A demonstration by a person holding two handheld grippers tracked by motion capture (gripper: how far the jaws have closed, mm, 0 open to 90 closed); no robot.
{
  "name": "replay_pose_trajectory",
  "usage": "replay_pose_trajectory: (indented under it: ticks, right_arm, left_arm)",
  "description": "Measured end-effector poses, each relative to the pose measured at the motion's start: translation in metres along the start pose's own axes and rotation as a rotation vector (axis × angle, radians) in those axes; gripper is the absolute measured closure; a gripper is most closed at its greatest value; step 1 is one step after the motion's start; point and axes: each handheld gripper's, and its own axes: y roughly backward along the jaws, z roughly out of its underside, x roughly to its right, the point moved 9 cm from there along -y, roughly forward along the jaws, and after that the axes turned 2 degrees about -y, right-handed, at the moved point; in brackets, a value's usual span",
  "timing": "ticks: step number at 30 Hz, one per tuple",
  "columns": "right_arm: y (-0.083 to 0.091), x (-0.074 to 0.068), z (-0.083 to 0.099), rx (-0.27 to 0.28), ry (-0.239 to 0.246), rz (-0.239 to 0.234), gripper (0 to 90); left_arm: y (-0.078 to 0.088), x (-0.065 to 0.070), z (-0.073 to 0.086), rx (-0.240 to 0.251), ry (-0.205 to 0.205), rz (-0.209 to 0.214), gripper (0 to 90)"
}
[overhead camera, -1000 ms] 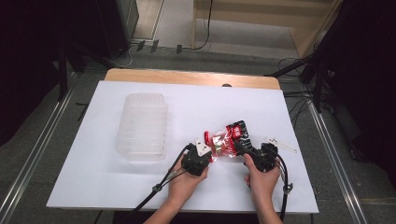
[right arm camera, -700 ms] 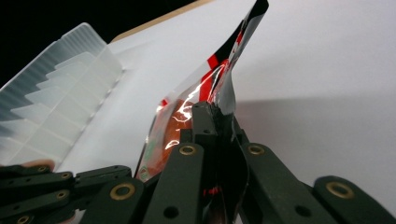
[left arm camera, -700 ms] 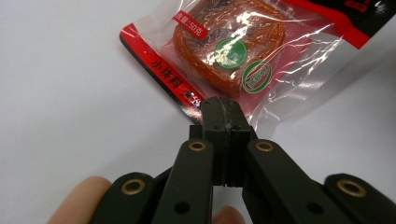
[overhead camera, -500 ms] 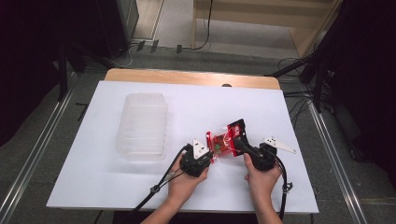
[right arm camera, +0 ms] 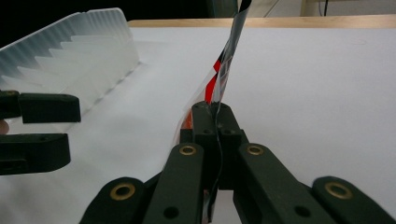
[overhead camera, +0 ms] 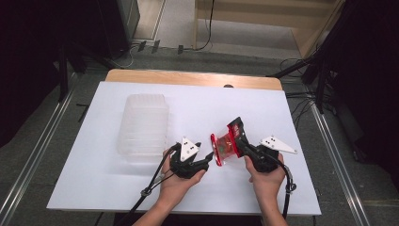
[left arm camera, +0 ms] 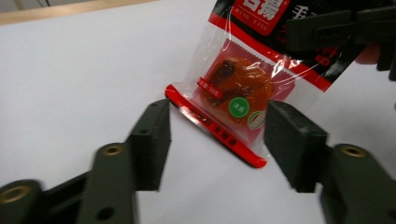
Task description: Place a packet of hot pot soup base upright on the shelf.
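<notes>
- Where the white table (overhead camera: 94, 188) reaches its 6 o'clock edge in the high view, two hands come in, and each one holds a black gripper.
- The right gripper (overhead camera: 241, 141) is clamped on a snack packet (overhead camera: 226, 145); in the right gripper view its jaws are pressed together with the thin film (right arm camera: 219, 93) between them, and the film rises edge-on toward 12 o'clock.
- The snack packet is clear plastic with red borders and a black and red printed header, and inside it sits an orange-red round food piece (left arm camera: 240, 88). It is lifted and tilted, near the middle of the table toward 5 o'clock.
- The left gripper (overhead camera: 207, 162) stands with its jaws apart. In the left gripper view the red bottom edge (left arm camera: 215, 128) of the packet lies between the two jaws, and I cannot tell if a jaw touches it.
- A clear ribbed plastic container (overhead camera: 143, 125) lies on the table at 10 o'clock from the left gripper, apart from the packet.
- A wooden edge (overhead camera: 188, 77) shows along the 12 o'clock side of the white table.
</notes>
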Motion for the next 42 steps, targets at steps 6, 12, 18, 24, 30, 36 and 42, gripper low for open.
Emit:
replay_pose_trajectory:
  ticks: [6,12,18,24,30,36,42]
  right_arm:
    - [0.004,0.0,-0.001,-0.01,0.027,0.001,90.0]
    - [0.006,-0.002,-0.003,-0.027,0.067,-0.003,90.0]
    - [0.008,-0.009,-0.008,-0.042,0.135,-0.012,90.0]
    - [0.009,-0.014,-0.012,-0.046,0.177,-0.034,90.0]
    - [0.008,-0.019,-0.014,-0.077,0.191,-0.048,90.0]
    - [0.005,-0.028,-0.018,-0.114,0.257,-0.092,90.0]
    - [0.0,-0.035,-0.03,-0.103,0.32,-0.141,90.0]
  left_arm:
    - [0.019,-0.005,-0.001,0.02,-0.013,-0.007,21.9]
    - [0.041,-0.016,-0.006,0.035,-0.015,-0.03,13.8]
    - [0.064,-0.036,-0.006,0.068,0.01,-0.065,13.8]
    - [0.084,-0.067,-0.002,0.093,0.061,-0.127,13.9]
    - [0.106,-0.096,-0.003,0.125,0.102,-0.173,13.9]
    - [0.127,-0.128,-0.002,0.177,0.122,-0.236,11.3]
    - [0.141,-0.15,0.006,0.188,0.098,-0.235,4.2]
